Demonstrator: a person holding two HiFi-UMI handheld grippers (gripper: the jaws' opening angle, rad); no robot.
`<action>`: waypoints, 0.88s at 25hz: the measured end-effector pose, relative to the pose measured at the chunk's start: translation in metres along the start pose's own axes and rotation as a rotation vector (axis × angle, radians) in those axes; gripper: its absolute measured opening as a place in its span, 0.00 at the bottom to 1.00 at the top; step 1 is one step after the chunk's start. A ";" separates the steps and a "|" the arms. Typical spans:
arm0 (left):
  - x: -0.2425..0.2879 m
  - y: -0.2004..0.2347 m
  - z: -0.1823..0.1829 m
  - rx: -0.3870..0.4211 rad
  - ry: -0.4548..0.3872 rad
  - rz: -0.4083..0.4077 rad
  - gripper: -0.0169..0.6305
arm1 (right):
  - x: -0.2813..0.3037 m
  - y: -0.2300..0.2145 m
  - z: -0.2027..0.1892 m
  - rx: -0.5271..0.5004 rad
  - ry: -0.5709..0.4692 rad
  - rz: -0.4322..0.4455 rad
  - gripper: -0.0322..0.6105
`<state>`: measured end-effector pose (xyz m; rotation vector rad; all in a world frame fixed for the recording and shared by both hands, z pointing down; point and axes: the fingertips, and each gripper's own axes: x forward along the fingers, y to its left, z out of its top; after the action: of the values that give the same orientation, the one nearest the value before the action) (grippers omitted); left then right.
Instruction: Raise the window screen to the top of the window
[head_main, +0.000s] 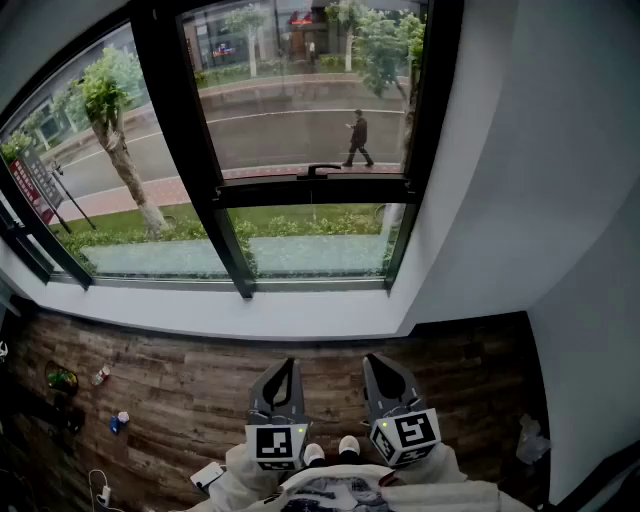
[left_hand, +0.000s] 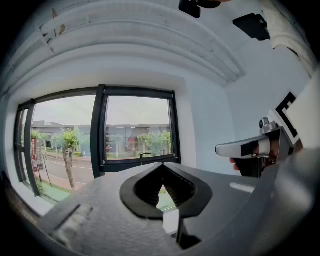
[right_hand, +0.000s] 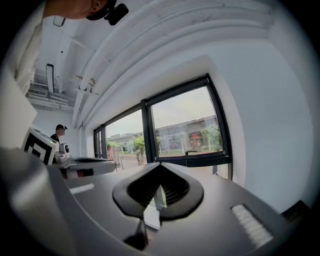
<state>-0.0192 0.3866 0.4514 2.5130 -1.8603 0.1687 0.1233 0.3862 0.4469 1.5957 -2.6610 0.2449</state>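
Head view: a black-framed window (head_main: 197, 150) stands above a white sill (head_main: 250, 310) and a dark wood-plank floor (head_main: 180, 390). The black horizontal bottom rail of the window screen (head_main: 310, 190) crosses the right-hand pane at about mid-height. A small black handle (head_main: 318, 170) sits on its upper edge. The left gripper (head_main: 283, 366) and right gripper (head_main: 377, 362) are held side by side over the floor, well short of the sill, touching nothing.

Left gripper view: the fingers (left_hand: 175, 187) are pressed together with nothing between them. The handle (left_hand: 146, 155) shows just above the tips, slightly left. The rail runs crosswise to the fingers.

Right gripper view: the fingers (right_hand: 172, 187) are likewise closed and empty. The handle (right_hand: 191, 151) sits above and to the right of the tips.

Assessment: the rail lies ahead of and above both grippers, its long axis level and running side to side. The handle falls between the two grippers, marginally nearer the left. The screen is judged not yet raised, as the rail stands well below the top of the frame.
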 end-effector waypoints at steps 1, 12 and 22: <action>0.000 -0.001 0.000 0.003 0.000 0.000 0.03 | 0.000 -0.001 0.000 0.000 -0.001 0.000 0.06; 0.029 -0.018 -0.003 0.039 0.020 0.007 0.03 | 0.002 -0.038 0.003 0.045 -0.045 -0.008 0.06; 0.073 -0.016 0.004 0.057 0.026 0.024 0.03 | 0.039 -0.066 0.001 0.061 -0.054 0.027 0.06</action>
<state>0.0174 0.3216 0.4551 2.5125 -1.9036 0.2579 0.1629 0.3212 0.4576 1.6066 -2.7430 0.2913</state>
